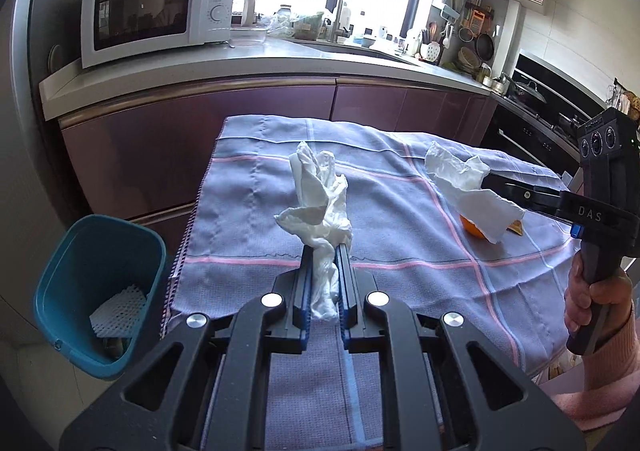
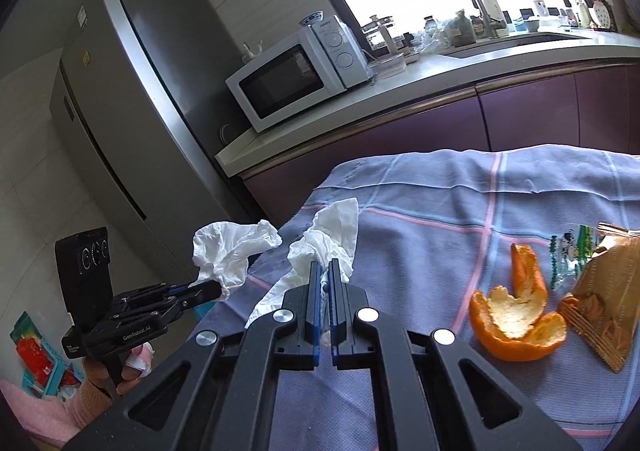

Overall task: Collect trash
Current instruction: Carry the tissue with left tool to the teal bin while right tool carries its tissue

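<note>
Two fisheye views, each mounted just behind a gripper and looking forward and downward along its fingers. The left wrist view faces the kitchen counter across the cloth-covered table, with its own left gripper close in the lower centre and the right gripper entering from the right. The right wrist view sits close over the same table, angled leftward; beyond its claw stands the microwave, which both views share.
</note>
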Available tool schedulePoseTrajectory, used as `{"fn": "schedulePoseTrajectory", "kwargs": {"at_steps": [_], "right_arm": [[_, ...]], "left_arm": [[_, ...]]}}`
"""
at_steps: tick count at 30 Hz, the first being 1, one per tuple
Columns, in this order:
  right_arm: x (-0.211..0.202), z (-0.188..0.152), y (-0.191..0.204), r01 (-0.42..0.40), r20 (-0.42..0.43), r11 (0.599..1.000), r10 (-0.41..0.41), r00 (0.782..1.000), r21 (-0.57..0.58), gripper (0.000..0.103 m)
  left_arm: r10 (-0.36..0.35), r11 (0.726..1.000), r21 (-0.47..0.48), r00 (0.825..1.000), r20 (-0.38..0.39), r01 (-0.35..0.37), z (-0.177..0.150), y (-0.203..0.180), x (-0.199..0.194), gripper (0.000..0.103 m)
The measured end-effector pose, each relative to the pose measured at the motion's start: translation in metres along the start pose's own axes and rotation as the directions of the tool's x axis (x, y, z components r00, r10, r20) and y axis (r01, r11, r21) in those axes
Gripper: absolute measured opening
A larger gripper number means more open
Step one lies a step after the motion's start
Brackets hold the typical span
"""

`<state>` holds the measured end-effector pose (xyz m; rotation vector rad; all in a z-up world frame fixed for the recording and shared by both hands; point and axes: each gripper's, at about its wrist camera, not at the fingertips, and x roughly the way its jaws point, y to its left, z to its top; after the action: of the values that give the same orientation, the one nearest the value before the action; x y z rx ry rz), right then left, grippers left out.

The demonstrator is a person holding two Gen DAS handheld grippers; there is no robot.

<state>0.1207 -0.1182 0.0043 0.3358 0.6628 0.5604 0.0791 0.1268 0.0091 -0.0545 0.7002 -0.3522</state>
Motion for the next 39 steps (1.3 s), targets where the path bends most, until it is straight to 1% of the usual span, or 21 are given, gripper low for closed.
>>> {"fn": "schedulePoseTrajectory", "kwargs": {"at_steps": [7,17,39], "right_arm": [[0.022,-0.003,0.023,-0.047,-0.043,0.998,0.046,0.998,-0.030,0.003],[0.050,-0.003,0.049,-0.100,-0.097,0.993,0.093,0.991,-0.066,0.003],[0.095,-0.001,0.090,-0.176,-0.179,0.977,0.154,0.972,-0.117,0.003]], "left_arm": [[0.033,0.999,-0.028,0.999,0.006,-0.033,-0.008,0.018,-0.011,0.011],[0.078,0.996,-0.053,0.997,0.020,-0.077,-0.012,0.033,-0.024,0.011],[0.152,0.980,-0.137,0.987,0.049,-0.144,-0.026,0.075,-0.054,0.011]]}}
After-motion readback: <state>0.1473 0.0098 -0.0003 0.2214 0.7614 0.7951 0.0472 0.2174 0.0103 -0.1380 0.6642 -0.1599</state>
